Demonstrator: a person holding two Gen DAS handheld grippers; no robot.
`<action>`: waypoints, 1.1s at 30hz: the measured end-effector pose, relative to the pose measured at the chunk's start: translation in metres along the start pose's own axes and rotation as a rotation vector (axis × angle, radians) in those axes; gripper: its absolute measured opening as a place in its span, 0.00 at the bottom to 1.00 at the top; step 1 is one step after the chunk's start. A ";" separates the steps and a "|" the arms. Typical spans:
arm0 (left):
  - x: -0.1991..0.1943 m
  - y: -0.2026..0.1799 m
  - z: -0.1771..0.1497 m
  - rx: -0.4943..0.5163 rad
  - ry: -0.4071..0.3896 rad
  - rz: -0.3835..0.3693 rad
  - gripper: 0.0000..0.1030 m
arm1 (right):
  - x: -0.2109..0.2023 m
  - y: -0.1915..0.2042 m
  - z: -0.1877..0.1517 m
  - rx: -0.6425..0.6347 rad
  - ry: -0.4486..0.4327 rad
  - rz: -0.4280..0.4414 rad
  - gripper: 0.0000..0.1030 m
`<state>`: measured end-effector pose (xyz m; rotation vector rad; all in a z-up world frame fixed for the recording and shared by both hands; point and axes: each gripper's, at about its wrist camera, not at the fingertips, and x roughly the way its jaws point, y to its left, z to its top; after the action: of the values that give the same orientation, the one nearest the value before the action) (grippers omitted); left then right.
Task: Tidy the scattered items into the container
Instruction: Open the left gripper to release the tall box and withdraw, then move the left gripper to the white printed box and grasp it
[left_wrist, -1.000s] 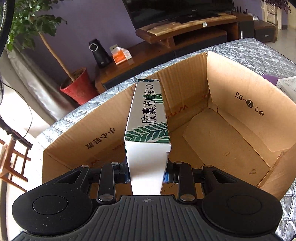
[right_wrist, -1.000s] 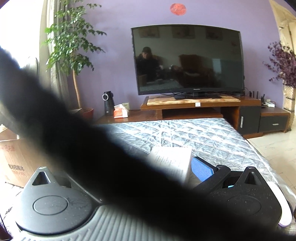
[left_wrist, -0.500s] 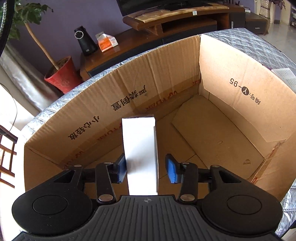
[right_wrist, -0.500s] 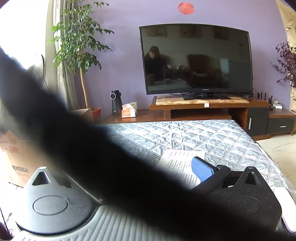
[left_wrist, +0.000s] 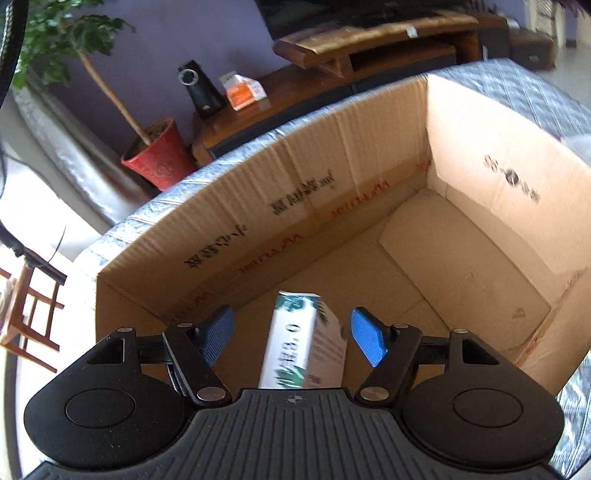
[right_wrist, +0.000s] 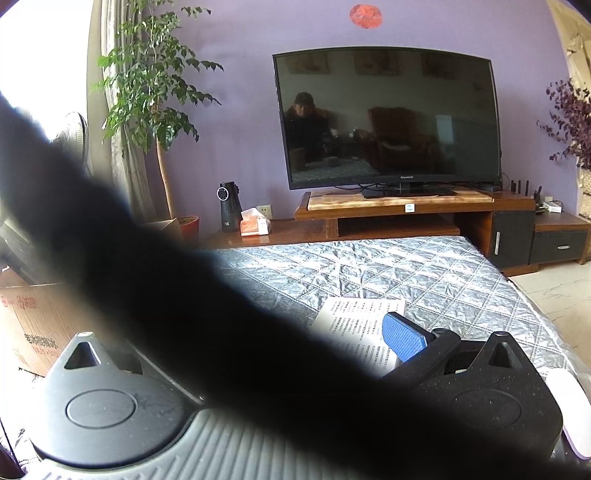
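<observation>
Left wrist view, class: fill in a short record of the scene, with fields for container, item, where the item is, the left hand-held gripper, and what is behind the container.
container: cardboard box, open at the top
item: white packet with green leaves
item place: inside the box, near its front
left hand-held gripper: jaws opening, pads clear of the packet between them
behind: red plant pot, wooden cabinet

Purple wall (right_wrist: 240, 110), wooden TV stand (right_wrist: 399, 218)

Matt corrugated cardboard box (left_wrist: 369, 177), quilted cloth cover (right_wrist: 388, 269)
</observation>
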<state>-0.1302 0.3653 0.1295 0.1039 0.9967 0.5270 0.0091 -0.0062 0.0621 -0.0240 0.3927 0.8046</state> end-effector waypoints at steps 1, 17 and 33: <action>-0.006 0.002 0.001 -0.032 -0.023 0.001 0.74 | 0.000 0.000 0.000 -0.001 -0.001 -0.002 0.99; -0.114 -0.146 0.021 -0.105 -0.450 -0.274 0.81 | -0.028 -0.083 -0.001 0.326 -0.085 -0.174 0.99; -0.020 -0.306 -0.038 -0.031 -0.293 -0.455 0.82 | -0.061 -0.155 -0.016 0.520 -0.154 -0.387 0.99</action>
<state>-0.0551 0.0837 0.0261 -0.0726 0.6944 0.1041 0.0751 -0.1599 0.0494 0.4331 0.4251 0.3038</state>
